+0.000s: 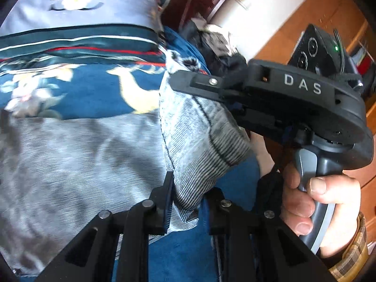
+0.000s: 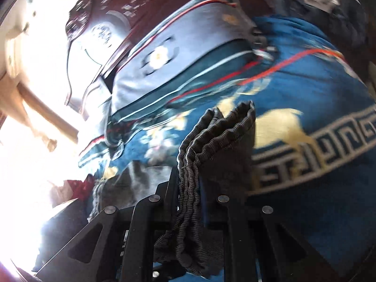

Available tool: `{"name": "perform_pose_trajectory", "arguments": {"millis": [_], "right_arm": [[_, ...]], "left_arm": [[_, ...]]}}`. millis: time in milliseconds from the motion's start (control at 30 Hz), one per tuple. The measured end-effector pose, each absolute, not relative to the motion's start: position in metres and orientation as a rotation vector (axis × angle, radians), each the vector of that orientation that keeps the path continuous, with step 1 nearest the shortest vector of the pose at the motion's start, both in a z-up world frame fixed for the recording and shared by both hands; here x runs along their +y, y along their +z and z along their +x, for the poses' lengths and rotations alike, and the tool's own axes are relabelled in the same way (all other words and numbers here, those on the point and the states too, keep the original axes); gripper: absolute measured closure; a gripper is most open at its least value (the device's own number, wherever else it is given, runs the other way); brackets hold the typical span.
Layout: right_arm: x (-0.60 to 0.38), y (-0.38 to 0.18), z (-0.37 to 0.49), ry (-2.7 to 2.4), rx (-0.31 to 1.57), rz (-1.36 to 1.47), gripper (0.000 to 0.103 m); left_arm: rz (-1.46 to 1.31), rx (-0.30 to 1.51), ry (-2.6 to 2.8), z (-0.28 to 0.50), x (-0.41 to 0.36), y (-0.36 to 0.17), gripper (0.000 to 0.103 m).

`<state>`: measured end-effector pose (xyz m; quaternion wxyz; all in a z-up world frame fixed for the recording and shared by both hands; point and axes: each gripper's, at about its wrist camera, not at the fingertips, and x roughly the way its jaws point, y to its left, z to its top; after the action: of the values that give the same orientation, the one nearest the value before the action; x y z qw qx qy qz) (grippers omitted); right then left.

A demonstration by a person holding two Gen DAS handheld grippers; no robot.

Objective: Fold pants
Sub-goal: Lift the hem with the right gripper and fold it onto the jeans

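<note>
Grey ribbed pants [image 1: 82, 164] lie spread on a blue bedspread, with one end lifted off it. In the left wrist view my left gripper [image 1: 191, 199] is shut on a fold of that lifted cloth at the bottom centre. My right gripper [image 1: 188, 87] reaches in from the right, held by a hand [image 1: 317, 199], and pinches the same raised end higher up. The right wrist view shows the right gripper [image 2: 190, 188] shut on the bunched dark elastic waistband [image 2: 223, 127], which stands up above the fingers and hangs down between them.
The blue bedspread [image 1: 94, 94] has pale deer and a key-pattern border [image 2: 317, 145]. A grey-blue pillow [image 1: 82, 7] lies at the far end before a dark red headboard [image 2: 117, 7]. Dark clothes [image 1: 211, 40] are piled at the bed's edge, beside wooden furniture [image 1: 329, 11].
</note>
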<state>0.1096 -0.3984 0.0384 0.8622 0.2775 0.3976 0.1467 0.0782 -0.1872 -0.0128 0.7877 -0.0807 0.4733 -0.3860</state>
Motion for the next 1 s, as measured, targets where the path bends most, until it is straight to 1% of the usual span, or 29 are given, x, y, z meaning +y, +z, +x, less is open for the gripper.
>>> {"name": "perform_pose_trajectory", "arguments": {"millis": [133, 233, 333, 400, 467, 500, 533, 600, 667, 733, 767, 800, 867, 1000], "right_arm": [[-0.343, 0.048, 0.128, 0.38, 0.864, 0.496, 0.089], [-0.301, 0.045, 0.143, 0.439, 0.9, 0.437, 0.089], [-0.256, 0.028, 0.157, 0.483, 0.96, 0.383, 0.089], [-0.228, 0.007, 0.167, 0.487, 1.022, 0.332, 0.088], [-0.207, -0.02, 0.173, 0.469, 1.089, 0.263, 0.083], [-0.196, -0.039, 0.177, 0.467, 1.145, 0.237, 0.073], [-0.194, -0.047, 0.178, 0.472, 1.169, 0.24, 0.068], [-0.192, -0.051, 0.178, 0.485, 1.173, 0.261, 0.057], [-0.2, -0.042, 0.176, 0.497, 1.15, 0.29, 0.049], [-0.214, -0.024, 0.17, 0.488, 1.106, 0.312, 0.048], [-0.226, -0.014, 0.165, 0.48, 1.079, 0.329, 0.047], [-0.235, -0.008, 0.159, 0.472, 1.062, 0.341, 0.045], [-0.261, 0.002, 0.144, 0.43, 1.027, 0.378, 0.043], [-0.29, 0.003, 0.109, 0.334, 1.004, 0.403, 0.042]], "left_arm": [[-0.248, 0.999, -0.765, 0.083, -0.143, -0.014, 0.08], [-0.291, 1.01, -0.701, 0.086, -0.109, -0.025, 0.08], [-0.336, 1.068, -0.632, 0.091, -0.083, -0.049, 0.08], [-0.367, 1.139, -0.583, 0.096, -0.066, -0.072, 0.08], [-0.398, 1.2, -0.552, 0.098, -0.056, -0.093, 0.079], [-0.416, 1.21, -0.557, 0.097, -0.053, -0.098, 0.079], [-0.435, 1.205, -0.566, 0.096, -0.05, -0.1, 0.079], [-0.421, 1.198, -0.572, 0.094, -0.051, -0.096, 0.076], [-0.383, 1.184, -0.567, 0.092, -0.053, -0.09, 0.069], [-0.371, 1.17, -0.56, 0.089, -0.052, -0.082, 0.064], [-0.376, 1.157, -0.561, 0.087, -0.049, -0.079, 0.059], [-0.384, 1.148, -0.556, 0.087, -0.045, -0.075, 0.056], [-0.407, 1.132, -0.54, 0.087, -0.035, -0.072, 0.045], [-0.486, 1.134, -0.511, 0.098, -0.023, -0.074, 0.04]]}}
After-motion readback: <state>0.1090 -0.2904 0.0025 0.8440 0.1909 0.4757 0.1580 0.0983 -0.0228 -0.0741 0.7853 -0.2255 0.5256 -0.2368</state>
